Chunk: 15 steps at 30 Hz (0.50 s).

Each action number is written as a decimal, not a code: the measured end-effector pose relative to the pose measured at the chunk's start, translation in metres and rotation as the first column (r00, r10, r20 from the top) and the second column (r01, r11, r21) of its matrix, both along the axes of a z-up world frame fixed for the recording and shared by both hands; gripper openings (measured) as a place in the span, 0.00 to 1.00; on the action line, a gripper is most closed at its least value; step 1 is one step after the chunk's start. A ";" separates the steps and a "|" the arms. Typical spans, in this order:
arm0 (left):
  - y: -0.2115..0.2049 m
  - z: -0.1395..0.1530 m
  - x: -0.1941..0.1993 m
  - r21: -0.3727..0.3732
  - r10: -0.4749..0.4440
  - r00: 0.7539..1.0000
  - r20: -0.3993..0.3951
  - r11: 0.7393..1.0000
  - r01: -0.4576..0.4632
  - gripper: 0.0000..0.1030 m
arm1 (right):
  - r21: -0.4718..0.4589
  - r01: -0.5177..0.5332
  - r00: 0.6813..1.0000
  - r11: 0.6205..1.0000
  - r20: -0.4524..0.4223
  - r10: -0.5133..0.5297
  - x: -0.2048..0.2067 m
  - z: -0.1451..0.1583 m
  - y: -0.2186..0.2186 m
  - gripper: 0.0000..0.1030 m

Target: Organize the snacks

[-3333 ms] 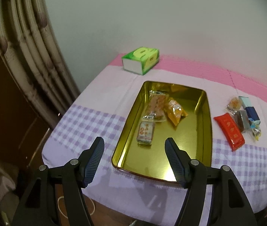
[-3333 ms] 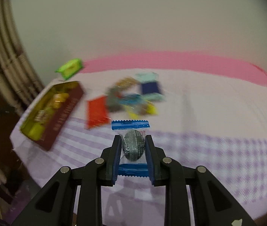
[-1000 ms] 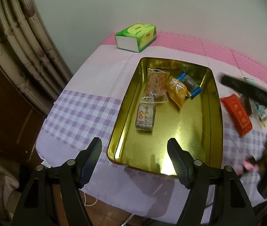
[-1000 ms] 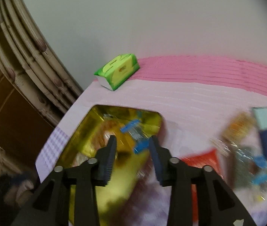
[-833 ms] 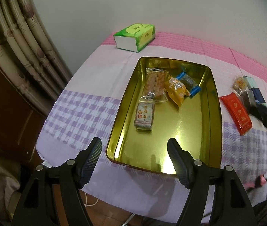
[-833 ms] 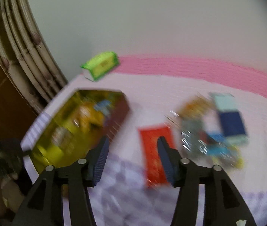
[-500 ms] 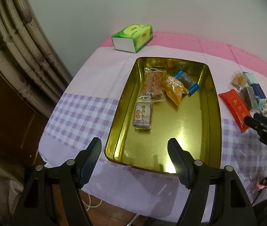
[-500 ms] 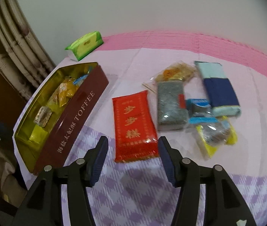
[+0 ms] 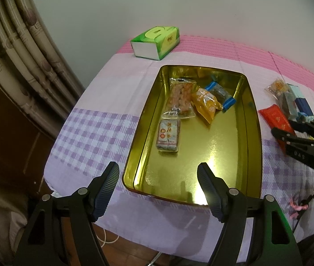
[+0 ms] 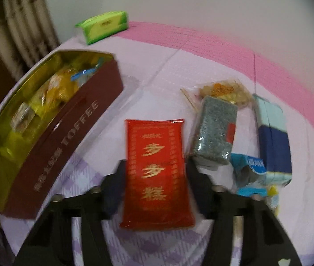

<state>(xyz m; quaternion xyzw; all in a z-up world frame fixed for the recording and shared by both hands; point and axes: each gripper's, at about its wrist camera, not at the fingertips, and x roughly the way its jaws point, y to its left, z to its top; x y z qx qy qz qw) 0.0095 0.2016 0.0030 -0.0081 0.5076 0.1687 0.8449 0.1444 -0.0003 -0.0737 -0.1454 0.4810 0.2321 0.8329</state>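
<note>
An open gold toffee tin with a maroon outer wall lies on the checked cloth. Inside lie a clear snack bag, an orange packet, a blue-ended candy and a beige bar. My left gripper hangs open and empty over the tin's near end. A red packet lies flat to the right of the tin. My right gripper straddles it, jaws closing, pads against its long edges. The view is blurred. It also shows in the left wrist view as the right gripper.
Right of the red packet lie a grey packet, a navy and pale blue box, a clear bag of orange snack and small blue candies. A green tissue box stands at the back. A curtain hangs left.
The blue-ended candy now lies in the tin. My right gripper swung right from the tin, sank onto the red packet and narrowed around it. The left gripper stayed put.
</note>
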 end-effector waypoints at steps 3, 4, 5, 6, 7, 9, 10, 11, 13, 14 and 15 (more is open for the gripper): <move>-0.002 0.002 -0.001 0.014 -0.004 1.000 0.009 1.000 0.004 0.71 | -0.031 -0.034 0.999 0.999 0.017 0.034 -0.020 0.003 -0.003 0.40; -0.003 0.003 -0.002 0.021 -0.005 1.000 0.013 1.000 0.005 0.71 | -0.017 -0.034 0.999 0.999 0.017 0.034 -0.030 0.005 -0.009 0.39; -0.005 0.004 -0.003 0.030 -0.008 1.000 0.019 1.000 0.007 0.71 | 0.004 -0.026 1.000 1.000 0.015 0.026 -0.039 0.007 -0.016 0.39; -0.006 0.005 -0.004 0.035 -0.011 1.000 0.023 0.999 0.010 0.71 | 0.027 -0.011 1.000 1.000 0.017 0.010 -0.048 0.010 -0.024 0.39; -0.008 0.007 -0.005 0.038 -0.017 0.999 0.030 0.999 0.016 0.71 | 0.068 0.023 0.999 0.997 0.024 -0.024 -0.062 0.014 -0.042 0.39; -0.012 0.011 -0.007 0.047 -0.034 0.998 0.049 0.998 0.032 0.71 | 0.128 0.104 0.994 0.986 0.018 -0.107 -0.080 0.021 -0.079 0.39; -0.017 0.013 -0.009 0.058 -0.051 0.997 0.062 0.997 0.047 0.71 | 0.143 0.133 0.990 0.981 0.018 -0.136 -0.084 0.022 -0.093 0.39; -0.020 0.016 -0.010 0.065 -0.065 0.995 0.071 0.996 0.060 0.71 | 0.160 0.180 0.983 0.971 0.015 -0.185 -0.091 0.024 -0.116 0.39; -0.029 0.021 -0.013 0.073 -0.103 0.990 0.093 0.993 0.096 0.71 | 0.164 0.267 0.961 0.950 0.025 -0.274 -0.098 0.027 -0.158 0.39; -0.036 0.025 -0.016 0.061 -0.136 0.985 0.109 0.990 0.130 0.71 | 0.170 0.305 0.949 0.937 0.026 -0.313 -0.100 0.028 -0.175 0.39; -0.041 0.028 -0.018 0.046 -0.161 0.980 0.120 0.987 0.157 0.71 | 0.185 0.349 0.933 0.919 0.022 -0.359 -0.102 0.028 -0.197 0.39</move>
